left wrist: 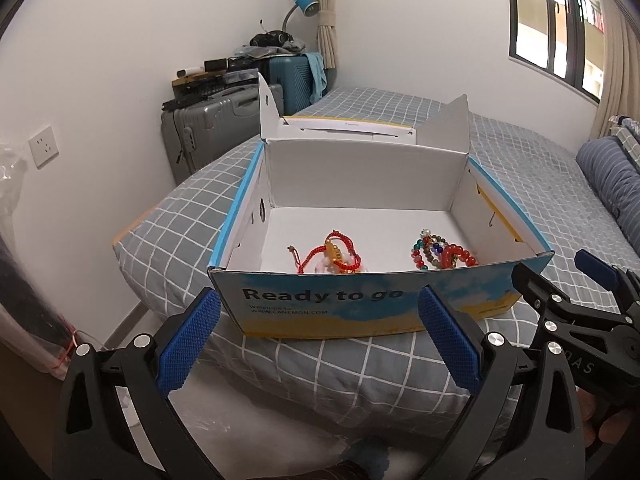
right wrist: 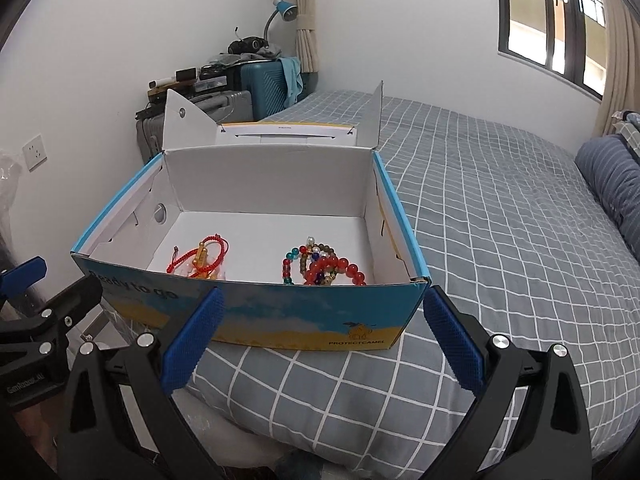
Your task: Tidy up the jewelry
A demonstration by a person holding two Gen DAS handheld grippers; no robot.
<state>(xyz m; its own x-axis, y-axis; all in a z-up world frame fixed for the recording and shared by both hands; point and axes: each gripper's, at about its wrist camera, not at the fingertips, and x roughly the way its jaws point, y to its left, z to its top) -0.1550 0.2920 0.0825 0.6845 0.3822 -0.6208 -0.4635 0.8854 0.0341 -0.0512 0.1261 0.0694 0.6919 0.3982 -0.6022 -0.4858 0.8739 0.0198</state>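
Note:
An open blue and yellow cardboard box (left wrist: 372, 304) (right wrist: 280, 312) stands on the bed, lid folded back. Inside on the left lies a red cord bracelet with a gold charm (left wrist: 336, 256) (right wrist: 202, 260). On the right lies a pile of bead bracelets (left wrist: 442, 254) (right wrist: 326, 266), red, green and brown. My left gripper (left wrist: 320, 340) is open and empty, just in front of the box's near wall. My right gripper (right wrist: 320, 340) is open and empty, in front of the box's near right corner. The right gripper also shows at the right edge of the left wrist view (left wrist: 568, 284).
The bed has a grey checked cover (right wrist: 500, 220). Grey (left wrist: 208, 132) and teal (left wrist: 292, 76) suitcases with clutter stand against the far wall by a blue lamp (left wrist: 304, 4). A striped pillow (right wrist: 612, 176) lies at the right. A window (right wrist: 552, 20) is at upper right.

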